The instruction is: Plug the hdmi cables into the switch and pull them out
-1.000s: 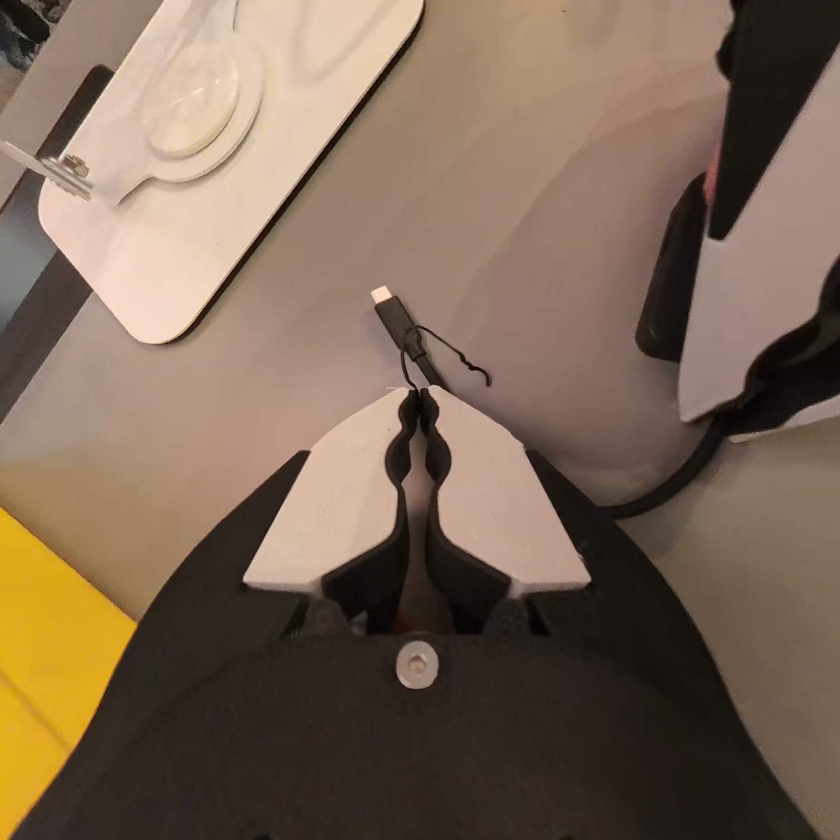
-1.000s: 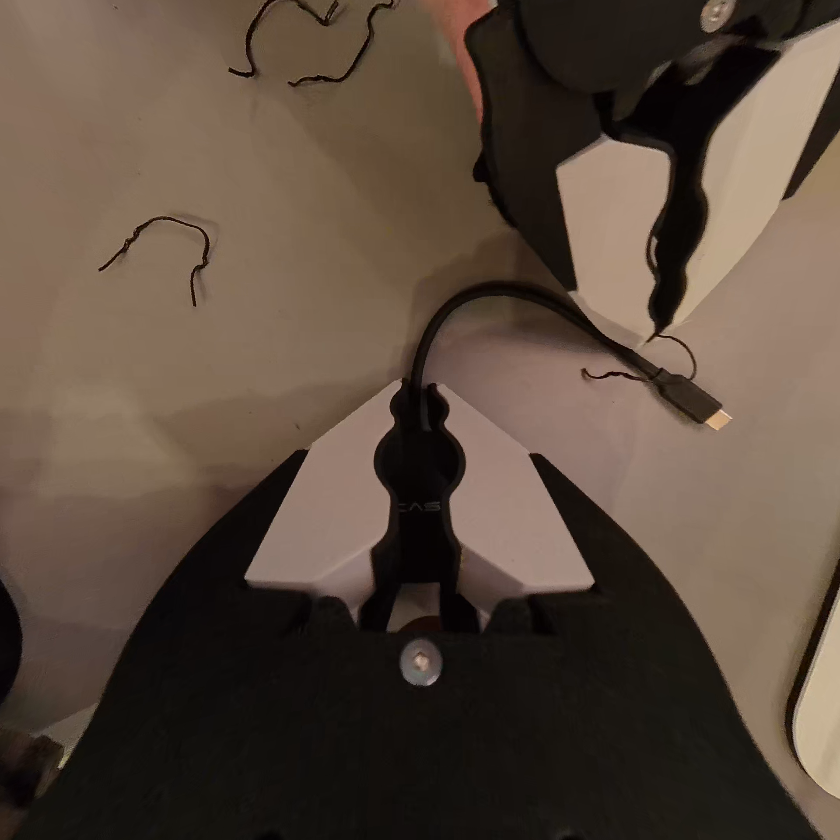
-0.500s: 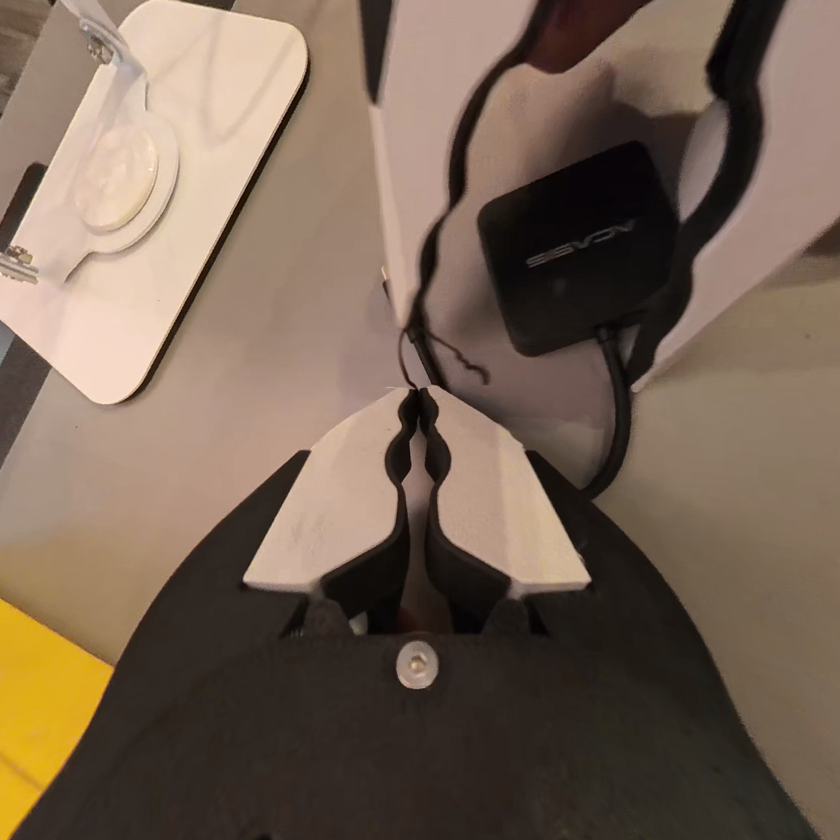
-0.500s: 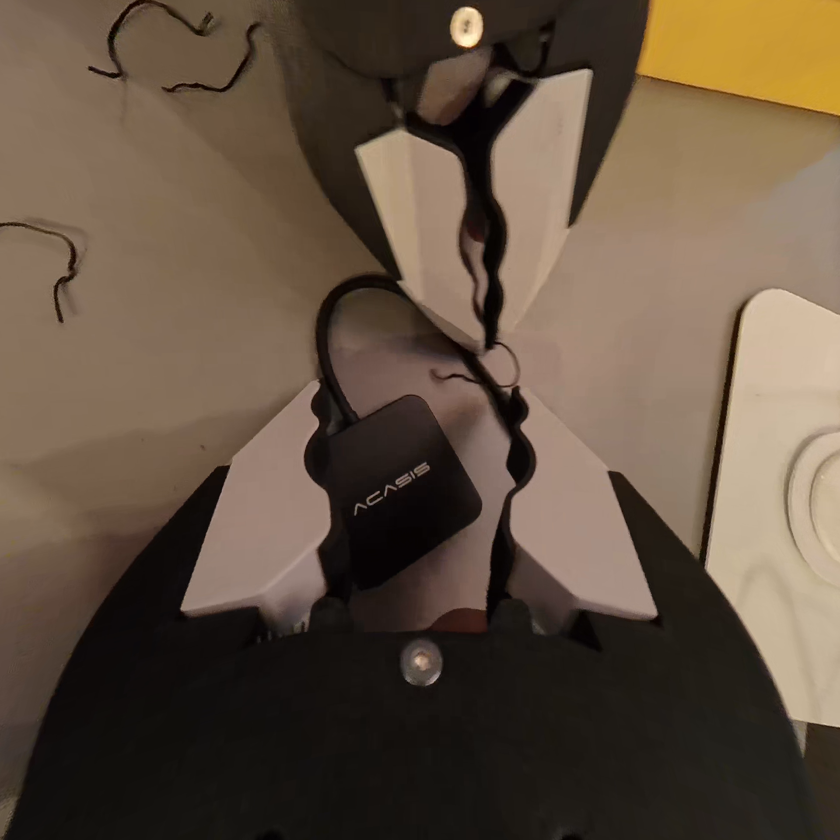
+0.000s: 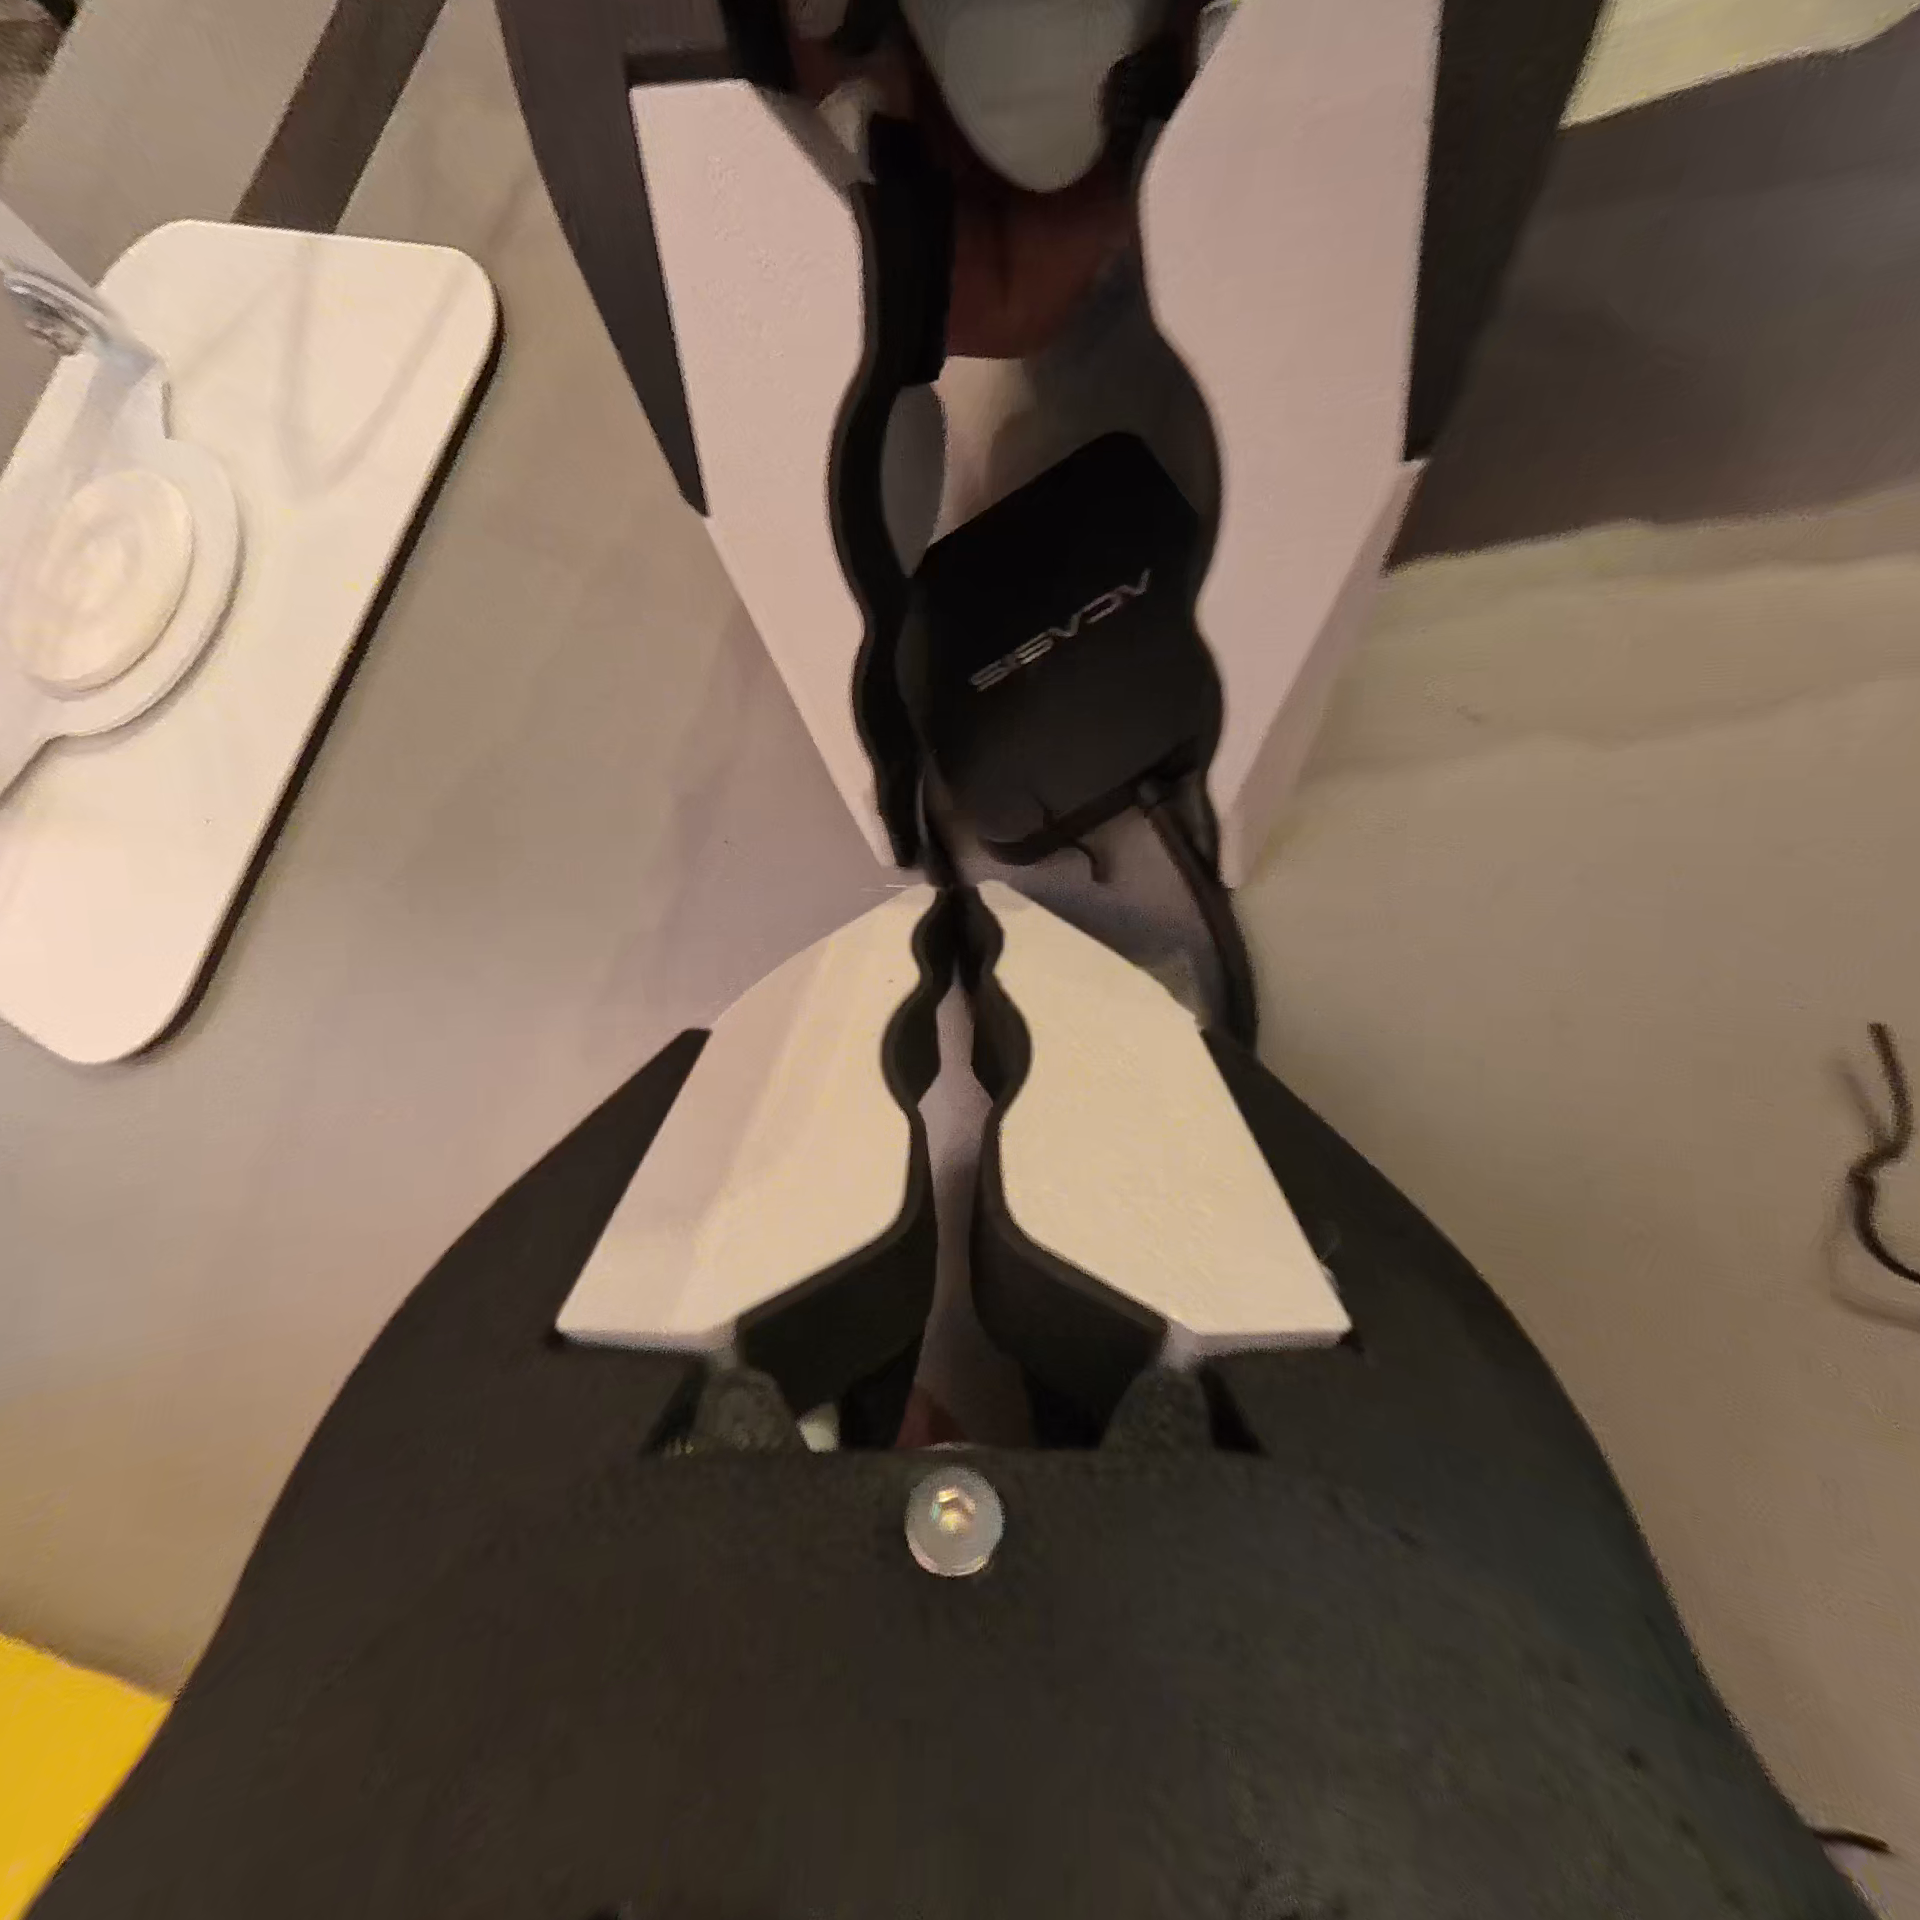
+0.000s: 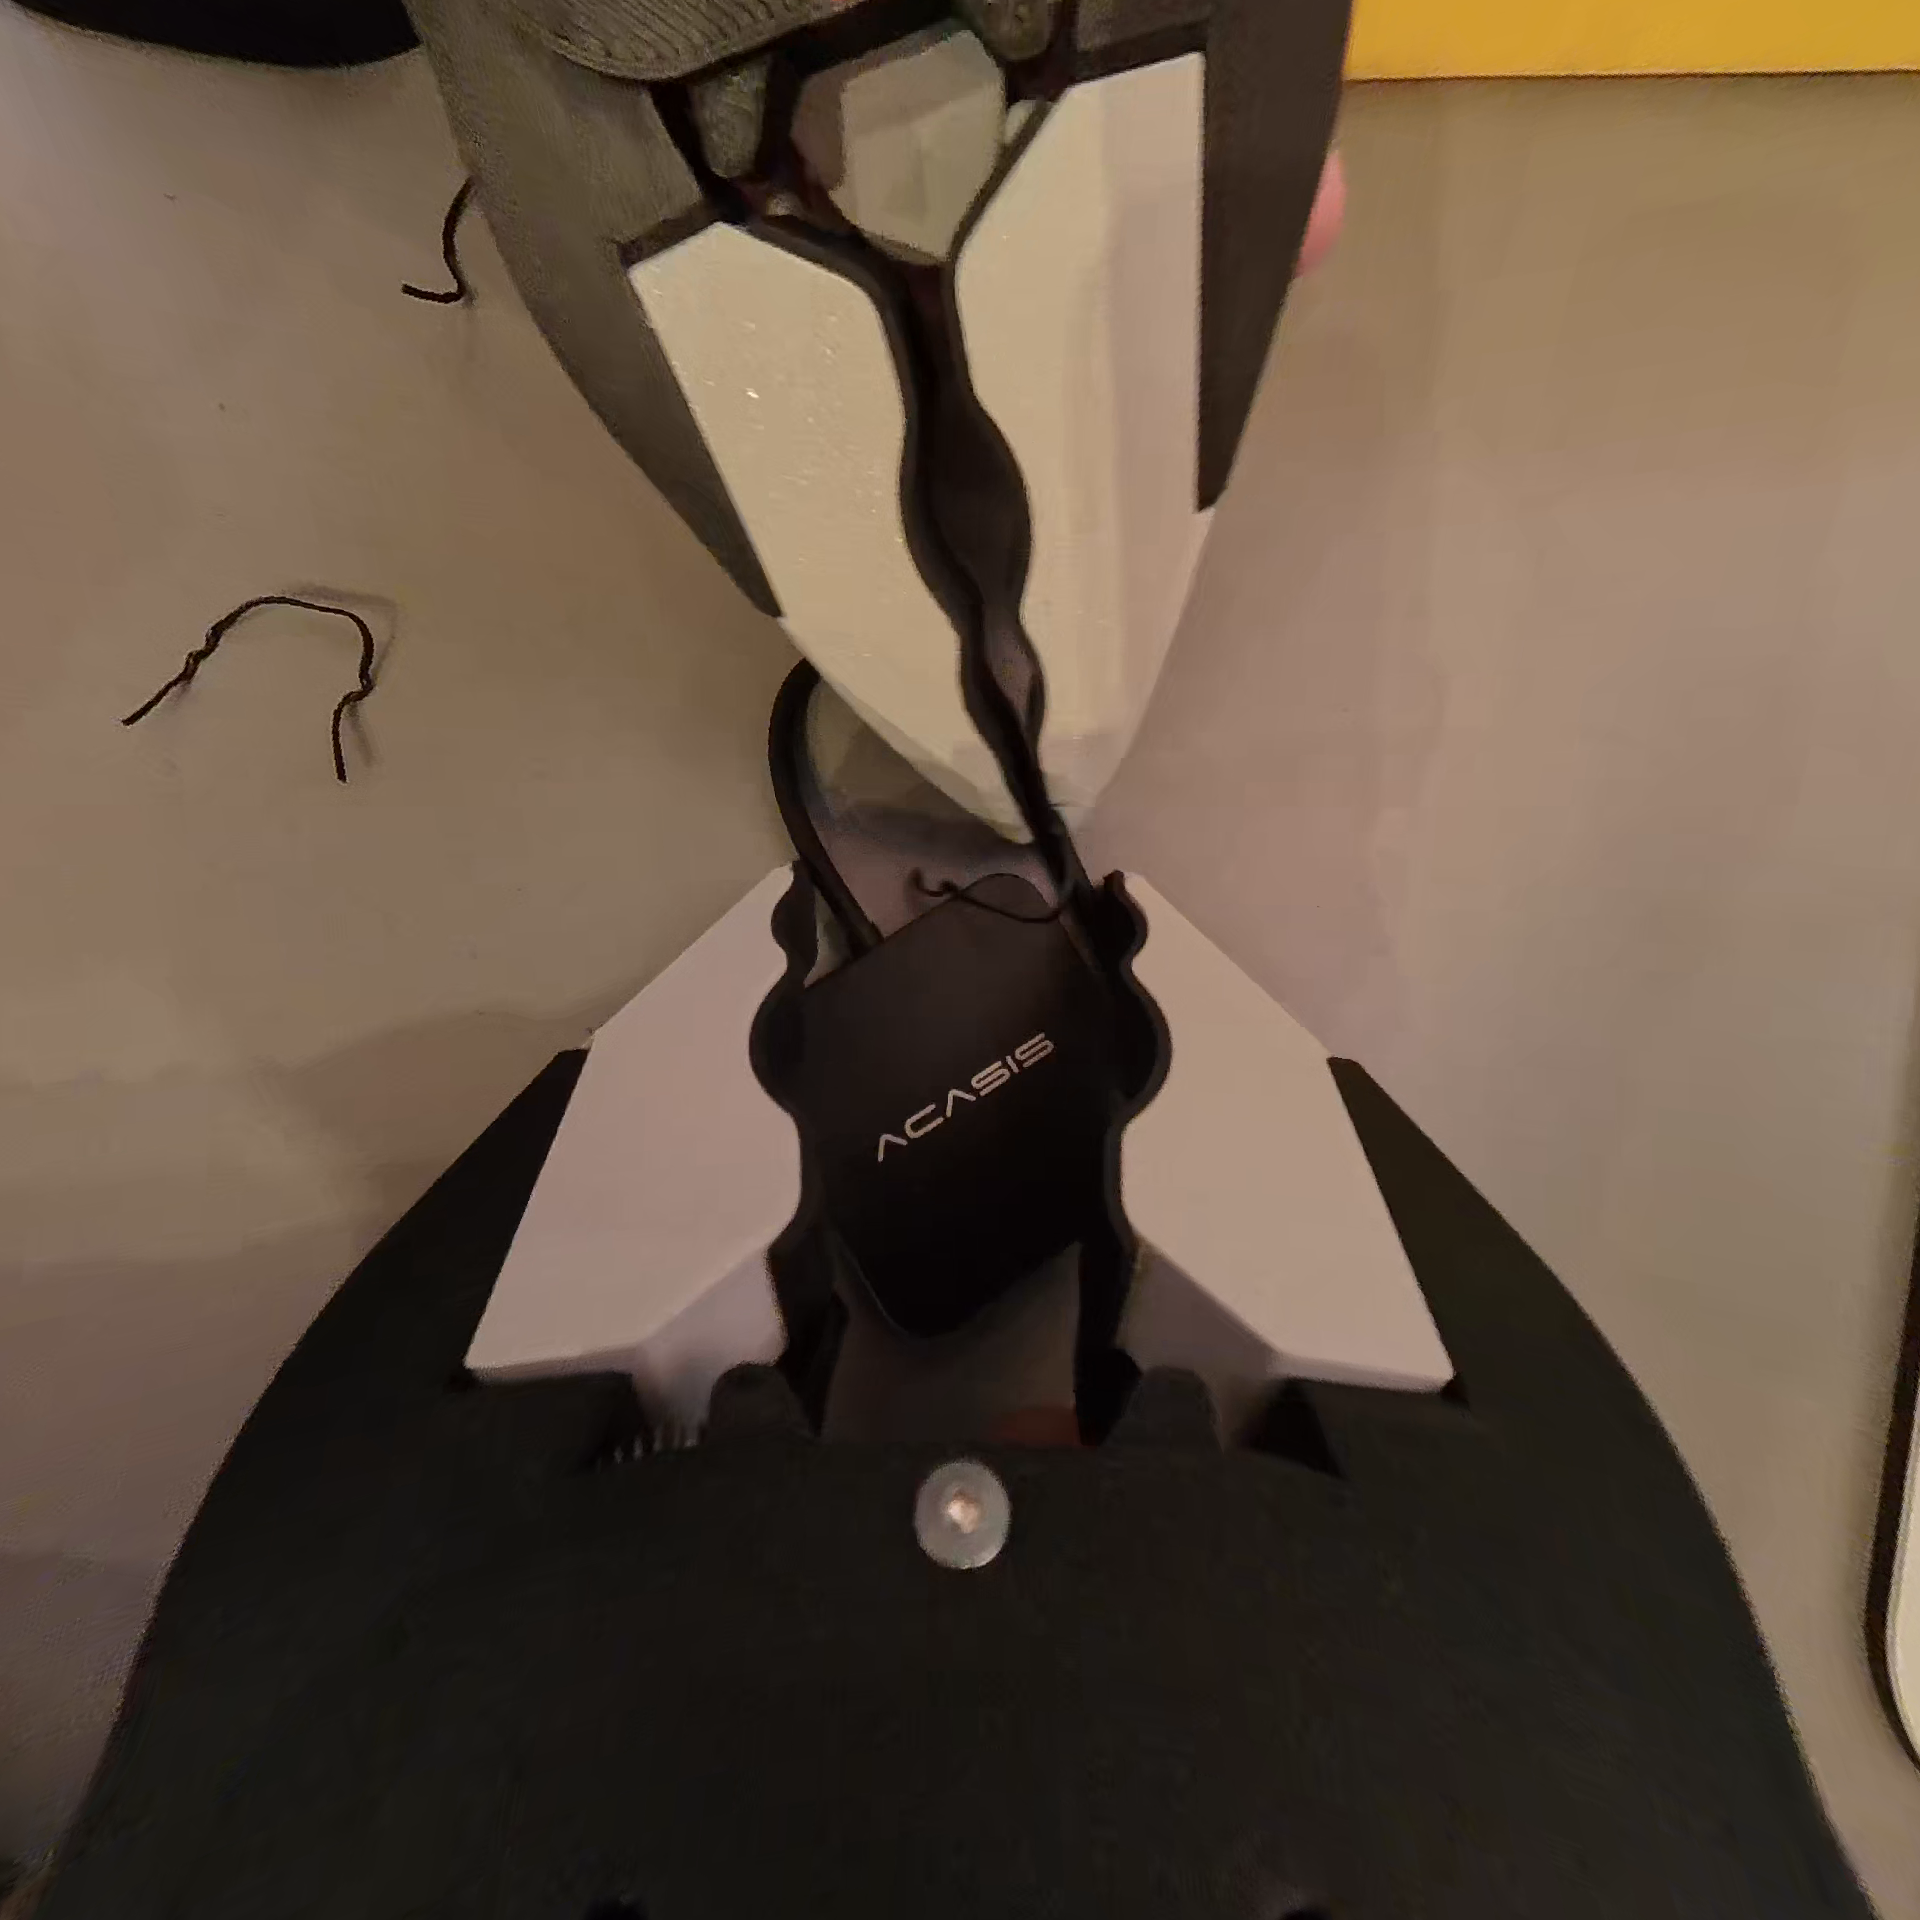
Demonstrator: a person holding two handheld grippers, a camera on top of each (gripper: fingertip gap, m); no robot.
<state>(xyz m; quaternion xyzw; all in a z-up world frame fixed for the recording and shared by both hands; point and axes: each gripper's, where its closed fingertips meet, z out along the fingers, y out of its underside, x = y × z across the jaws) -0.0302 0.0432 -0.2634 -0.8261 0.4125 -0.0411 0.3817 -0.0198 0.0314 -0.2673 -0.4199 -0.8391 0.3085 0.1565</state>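
Two grippers nose to nose over the grey desk (image 5: 1558, 831). Right gripper (image 6: 951, 935) has its jaws partly apart, and the black square switch (image 6: 951, 1122) sits squarely betw. them, turned corner-on, both inner pads against its sides, so it's clamped on the switch. In the left wrist view the same switch (image 5: 1049, 665) shows beyond the tips, framed by the right gripper's (image 5: 1049, 831) white fingers.

Left gripper (image 5: 954, 906) is pinched nearly closed, only a thin wavy slit betw. the pads, and it has hold of the thin black cable (image 6: 1039, 800) right at its fingertips. From the right wrist view that left gripper (image 6: 1023, 821) comes down from the top, tips almost touching the right gripper's tips, cable end running on toward the switch's upper right corner. Can't tell whether the plug is seated in a port; that spot is hidden. The cable loops out from the switch's upper left side (image 6: 790, 748) and arcs round behind the left gripper's tip.

Loose black thread scraps (image 6: 260, 665) lie on the desk well off to the left. A white rounded board (image 5: 208, 582) lies near the desk's left edge, apart from the action.
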